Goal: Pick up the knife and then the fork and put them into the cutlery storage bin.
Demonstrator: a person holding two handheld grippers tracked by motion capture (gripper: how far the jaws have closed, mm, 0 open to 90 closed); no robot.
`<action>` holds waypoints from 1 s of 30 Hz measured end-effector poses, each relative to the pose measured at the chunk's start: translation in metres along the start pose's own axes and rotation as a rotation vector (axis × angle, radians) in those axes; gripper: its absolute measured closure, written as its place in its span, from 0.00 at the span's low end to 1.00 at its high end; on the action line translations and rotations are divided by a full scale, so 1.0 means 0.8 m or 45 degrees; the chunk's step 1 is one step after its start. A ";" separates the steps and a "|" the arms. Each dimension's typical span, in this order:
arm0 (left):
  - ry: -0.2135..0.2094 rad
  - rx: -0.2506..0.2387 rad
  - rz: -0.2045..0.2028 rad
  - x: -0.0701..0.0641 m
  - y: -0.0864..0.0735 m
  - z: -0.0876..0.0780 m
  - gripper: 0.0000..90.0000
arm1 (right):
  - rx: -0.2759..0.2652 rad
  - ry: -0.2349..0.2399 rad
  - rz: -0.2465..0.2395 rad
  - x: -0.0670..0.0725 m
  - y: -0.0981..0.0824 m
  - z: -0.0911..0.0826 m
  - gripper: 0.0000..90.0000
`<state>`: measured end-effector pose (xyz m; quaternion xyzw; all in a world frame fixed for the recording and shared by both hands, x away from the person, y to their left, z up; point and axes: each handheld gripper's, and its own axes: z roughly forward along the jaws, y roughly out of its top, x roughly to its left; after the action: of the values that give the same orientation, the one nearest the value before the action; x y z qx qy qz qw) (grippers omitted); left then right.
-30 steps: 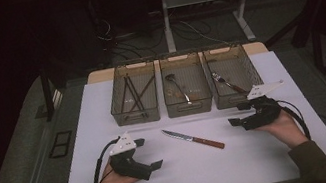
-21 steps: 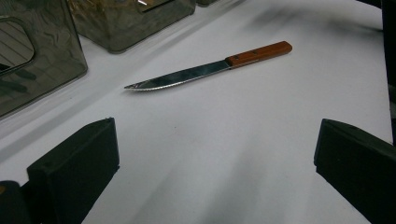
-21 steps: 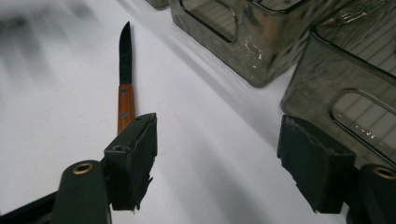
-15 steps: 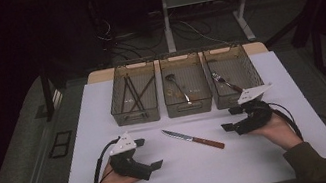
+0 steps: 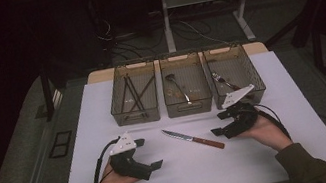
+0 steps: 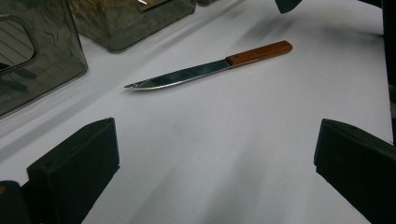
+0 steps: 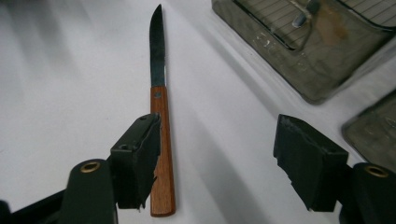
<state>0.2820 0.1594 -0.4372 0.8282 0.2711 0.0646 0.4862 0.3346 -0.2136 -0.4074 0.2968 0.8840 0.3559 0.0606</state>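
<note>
Now your right gripper (image 5: 219,123) sits at the wooden-handled end of the table knife (image 5: 192,138), which lies flat on the white bench (image 5: 294,99), its serrated blade pointing toward the middle bin (image 5: 187,92). Seen in the right gripper view, its jaws have just been closing a little yet stand apart, one jaw just beside the knife's handle (image 7: 161,154) and the other well clear, so nothing is gripped. Your left gripper (image 5: 147,152) rests on the bench near your side, well apart from the knife; its jaws stand wide with bare bench between them. Three smoky clear bins line the far edge: the left bin (image 5: 135,99) holds dark slender utensils, the middle one a spoon (image 5: 176,87), and the right bin (image 5: 234,75) a fork (image 5: 222,81). Your right hand (image 5: 267,130) lies close to that right bin.
</note>
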 end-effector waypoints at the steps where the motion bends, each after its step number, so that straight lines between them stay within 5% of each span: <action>1: 0.000 0.001 0.000 0.000 0.000 0.000 0.00 | 0.016 0.005 -0.002 0.001 0.002 0.002 0.38; 14: 0.000 -0.004 0.001 0.000 0.000 0.000 0.00 | 0.293 0.047 -0.107 0.018 0.036 0.037 0.57; 30: -0.004 -0.004 0.008 0.000 0.000 0.000 0.00 | 0.537 0.066 -0.193 0.039 0.069 0.072 0.75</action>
<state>0.2819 0.1596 -0.4372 0.8284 0.2677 0.0652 0.4876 0.3542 -0.1302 -0.4102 0.2264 0.9599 0.1652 0.0010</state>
